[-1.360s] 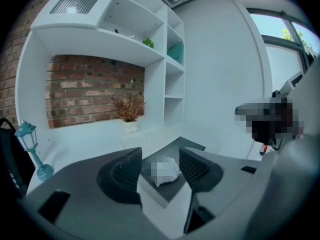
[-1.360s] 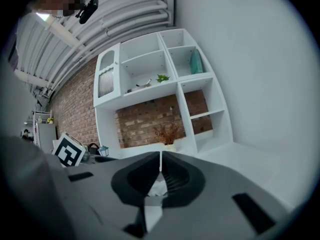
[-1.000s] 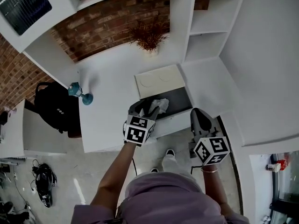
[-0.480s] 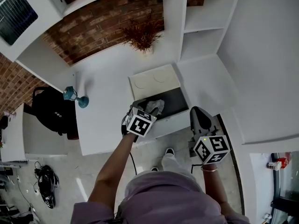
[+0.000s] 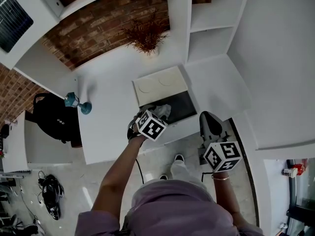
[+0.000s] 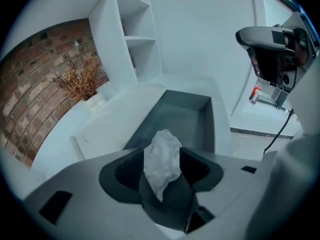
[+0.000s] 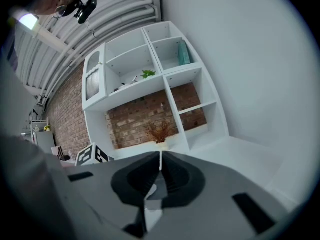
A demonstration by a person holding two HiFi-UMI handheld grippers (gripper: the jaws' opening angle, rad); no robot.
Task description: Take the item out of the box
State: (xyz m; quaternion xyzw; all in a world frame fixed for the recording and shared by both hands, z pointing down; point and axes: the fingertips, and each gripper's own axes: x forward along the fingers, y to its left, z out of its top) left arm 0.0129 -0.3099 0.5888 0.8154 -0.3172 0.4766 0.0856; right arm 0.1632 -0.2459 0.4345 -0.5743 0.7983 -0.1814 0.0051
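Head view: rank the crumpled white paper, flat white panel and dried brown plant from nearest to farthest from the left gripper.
1. Crumpled white paper, clamped in the left gripper's jaws.
2. Flat white panel, on the counter just beyond.
3. Dried brown plant, far back by the brick wall.

Bright, flat white light fills the head view, and the plain white tabletop [image 5: 110,90] is nearly washed out, shadows faint. Heavy fisheye here: the tall white shelf unit [image 5: 209,31] bows outward. Black vignette rings both gripper views. Crumpled white paper wad [image 6: 161,160] crisp, foreground soft. A small bright light [image 7: 27,20] glares top left in the right gripper view.
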